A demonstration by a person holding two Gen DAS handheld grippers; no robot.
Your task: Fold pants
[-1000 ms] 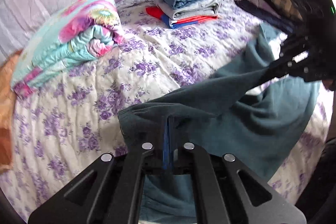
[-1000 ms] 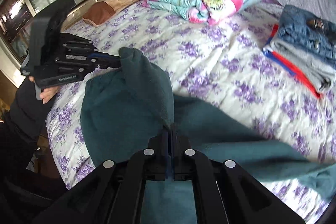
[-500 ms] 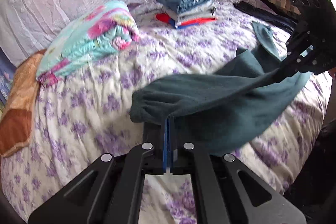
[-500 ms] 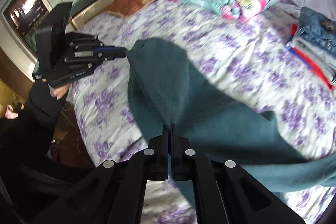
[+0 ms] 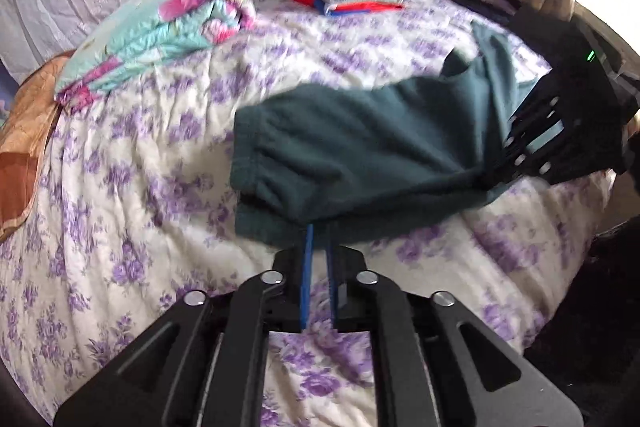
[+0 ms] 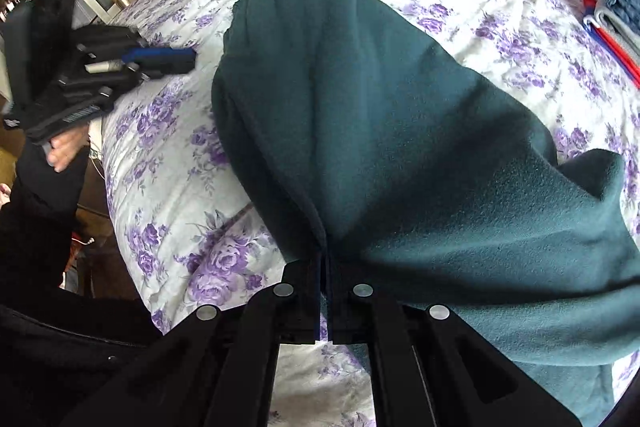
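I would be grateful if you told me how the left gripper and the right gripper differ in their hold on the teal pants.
The left gripper has its jaws slightly apart, with the floral bedsheet showing between them; the right gripper has its jaws closed on a pinch of the teal pants. In the right wrist view, the left gripper sits clear of the fabric, while the right gripper touches it. Both are over the bedsheet, pointing toward the pants.

My left wrist view looks along its claw point(image 5: 318, 227) across the bed point(image 5: 132, 195) toward the headboard wall; my right wrist view sits close over the pants point(image 6: 400, 147). Both share pants and bed.
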